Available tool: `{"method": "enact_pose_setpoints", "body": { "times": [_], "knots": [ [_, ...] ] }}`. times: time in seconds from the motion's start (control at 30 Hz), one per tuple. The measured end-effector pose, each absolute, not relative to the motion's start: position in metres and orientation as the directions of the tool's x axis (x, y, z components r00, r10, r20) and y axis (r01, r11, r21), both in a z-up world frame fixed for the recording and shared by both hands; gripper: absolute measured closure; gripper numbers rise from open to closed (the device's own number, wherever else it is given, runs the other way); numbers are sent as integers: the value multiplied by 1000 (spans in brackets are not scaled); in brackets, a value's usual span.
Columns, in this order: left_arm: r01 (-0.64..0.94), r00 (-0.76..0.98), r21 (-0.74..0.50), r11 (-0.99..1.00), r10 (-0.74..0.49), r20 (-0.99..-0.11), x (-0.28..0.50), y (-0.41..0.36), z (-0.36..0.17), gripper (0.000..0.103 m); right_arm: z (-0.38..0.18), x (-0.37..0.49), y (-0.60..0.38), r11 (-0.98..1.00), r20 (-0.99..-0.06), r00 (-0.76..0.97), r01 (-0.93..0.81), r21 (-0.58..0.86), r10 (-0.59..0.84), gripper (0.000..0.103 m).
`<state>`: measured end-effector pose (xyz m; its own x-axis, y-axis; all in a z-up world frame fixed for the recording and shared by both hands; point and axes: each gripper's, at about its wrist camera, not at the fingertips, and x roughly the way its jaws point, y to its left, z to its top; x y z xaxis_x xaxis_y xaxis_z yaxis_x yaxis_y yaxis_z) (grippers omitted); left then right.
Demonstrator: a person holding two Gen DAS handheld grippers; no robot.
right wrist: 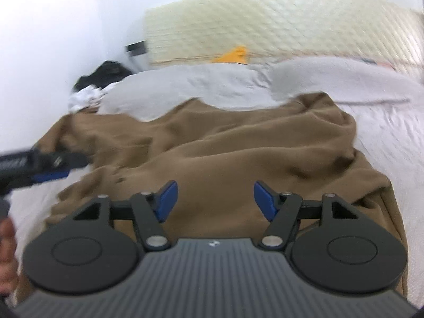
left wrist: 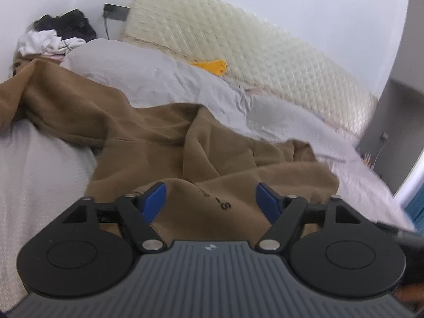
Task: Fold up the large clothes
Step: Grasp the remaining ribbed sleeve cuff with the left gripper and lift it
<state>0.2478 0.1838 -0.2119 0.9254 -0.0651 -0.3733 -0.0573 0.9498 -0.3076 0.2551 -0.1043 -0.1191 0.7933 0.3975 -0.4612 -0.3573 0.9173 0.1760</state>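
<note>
A large brown sweatshirt (left wrist: 148, 129) lies crumpled on the white bed, one sleeve stretched to the far left. Dark lettering shows on its near fold. It also shows in the right wrist view (right wrist: 238, 148), bunched and wrinkled. My left gripper (left wrist: 212, 198) is open, its blue pads spread just above the near fold, holding nothing. My right gripper (right wrist: 214, 198) is open and empty over the brown cloth. The left gripper (right wrist: 50, 169) also shows at the left edge of the right wrist view, blurred.
A white bedsheet (left wrist: 37, 175) covers the bed. Grey-white pillows (left wrist: 148, 71) lie behind the sweatshirt. A pile of black and white clothes (left wrist: 58, 34) sits at the far left corner. A quilted cream mattress pad (left wrist: 238, 45) leans on the wall, with a yellow cloth (left wrist: 214, 66) by it.
</note>
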Motion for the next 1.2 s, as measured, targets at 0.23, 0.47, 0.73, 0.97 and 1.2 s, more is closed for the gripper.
{"method": "enact_pose_setpoints", "body": {
  "times": [0.23,0.47,0.73,0.97,1.2],
  "knots": [
    [-77,864,-215,974,-42,-502,288,167,-235,49,-154,303,-110,938,-540,767,-293,186,347,51],
    [-132,769,-140,981,12,-639,324,168,-273,49,-192,322,-107,918,-579,716,-345,194,391,51],
    [-143,767,-70,987,66,-638,331,159,-282,49,-197,325,-105,920,-585,713,-343,192,388,52],
    [-156,822,-142,978,49,-568,289,166,-250,42,-169,284,-111,939,-529,778,-307,153,340,53],
    [-176,866,-144,974,84,-493,244,179,-199,30,-146,237,-126,935,-500,790,-306,178,354,52]
  ]
}}
